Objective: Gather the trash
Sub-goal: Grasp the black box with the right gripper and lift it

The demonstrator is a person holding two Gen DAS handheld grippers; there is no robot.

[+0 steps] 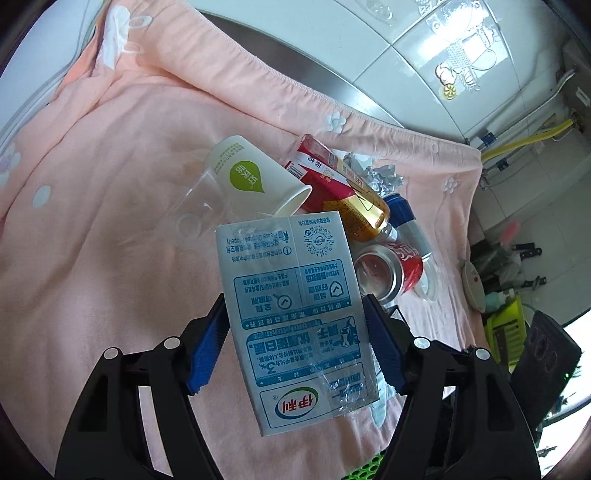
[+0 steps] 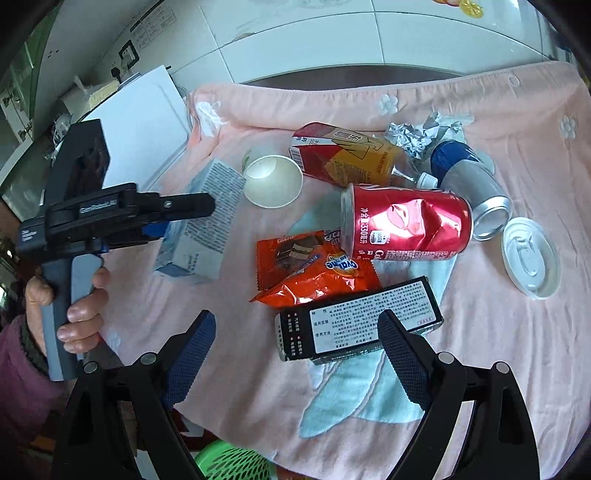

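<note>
My left gripper is shut on a blue-and-white milk carton and holds it above the pink towel; the carton also shows in the right wrist view. My right gripper is open and empty, just in front of a black box. Trash lies on the towel: a crushed red cola can, an orange snack wrapper, a white paper cup, a red-and-gold carton, a blue-and-silver can, crumpled foil and a white plastic lid.
A green perforated basket sits below the towel's near edge. A white board lies at the far left. A tiled wall rises behind the towel. Kitchen items crowd the floor on the right in the left wrist view.
</note>
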